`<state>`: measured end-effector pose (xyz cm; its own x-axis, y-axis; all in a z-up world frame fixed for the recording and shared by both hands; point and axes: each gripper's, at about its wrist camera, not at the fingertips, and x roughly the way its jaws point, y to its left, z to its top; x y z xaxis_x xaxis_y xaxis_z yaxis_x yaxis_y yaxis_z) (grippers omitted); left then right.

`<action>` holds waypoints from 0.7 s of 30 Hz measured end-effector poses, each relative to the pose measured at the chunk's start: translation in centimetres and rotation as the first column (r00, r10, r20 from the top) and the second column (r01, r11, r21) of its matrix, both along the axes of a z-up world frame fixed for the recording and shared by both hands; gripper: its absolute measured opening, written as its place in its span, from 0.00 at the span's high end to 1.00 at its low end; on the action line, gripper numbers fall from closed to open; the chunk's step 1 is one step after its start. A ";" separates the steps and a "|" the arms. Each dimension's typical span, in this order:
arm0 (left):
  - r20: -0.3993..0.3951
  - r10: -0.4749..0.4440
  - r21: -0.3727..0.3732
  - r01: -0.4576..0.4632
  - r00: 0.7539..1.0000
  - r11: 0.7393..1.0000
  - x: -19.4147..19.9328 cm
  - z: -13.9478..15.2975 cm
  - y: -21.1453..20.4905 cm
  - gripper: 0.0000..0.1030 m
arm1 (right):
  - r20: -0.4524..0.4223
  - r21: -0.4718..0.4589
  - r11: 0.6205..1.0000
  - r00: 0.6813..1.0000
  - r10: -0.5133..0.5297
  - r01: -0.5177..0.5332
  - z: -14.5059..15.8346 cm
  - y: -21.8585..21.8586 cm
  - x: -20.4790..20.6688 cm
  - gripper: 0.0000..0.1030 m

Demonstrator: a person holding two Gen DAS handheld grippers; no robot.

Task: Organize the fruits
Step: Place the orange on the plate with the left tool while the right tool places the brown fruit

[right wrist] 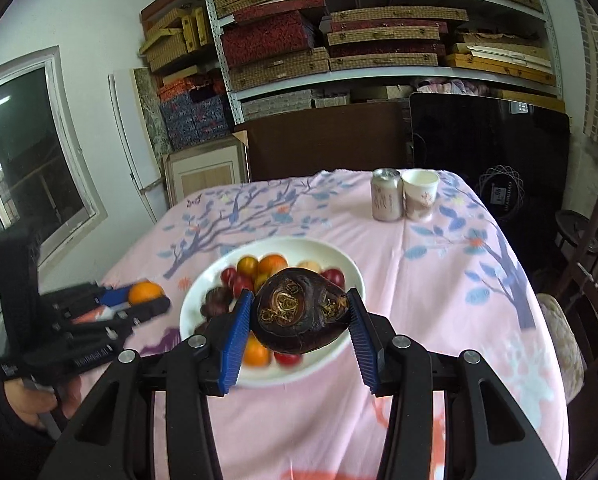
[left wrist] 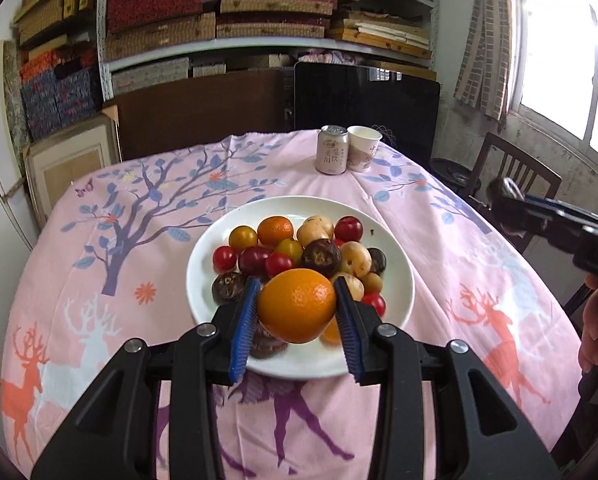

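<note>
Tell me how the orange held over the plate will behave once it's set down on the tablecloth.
The orange looks round and smooth, so it probably rolls on the tablecloth. It seems firm: the left hand-held gripper pinches it without visible denting. Likely fairly heavy for its size.

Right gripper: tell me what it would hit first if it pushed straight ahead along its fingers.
Probably the white plate and its heaped fruit. The right gripper, shut on a dark brown fruit, points down over the plate's near side, so that fruit would likely land among the others. Depth is uncertain.
</note>
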<state>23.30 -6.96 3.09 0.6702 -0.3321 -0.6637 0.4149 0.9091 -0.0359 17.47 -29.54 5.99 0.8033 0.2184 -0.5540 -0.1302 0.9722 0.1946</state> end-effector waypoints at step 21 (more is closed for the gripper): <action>-0.167 -0.025 0.034 0.031 0.986 0.999 4.0 -8.2 -2.5 0.59 | -0.218 -0.009 0.995 0.971 0.098 -0.102 -8.1 5.6 12.5 0.54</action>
<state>27.29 -9.50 -5.13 0.5397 -0.3227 -0.7775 0.4315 0.8991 -0.0736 29.98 -23.96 -2.07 0.6379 0.2792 -0.7177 -0.1840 0.9602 0.2100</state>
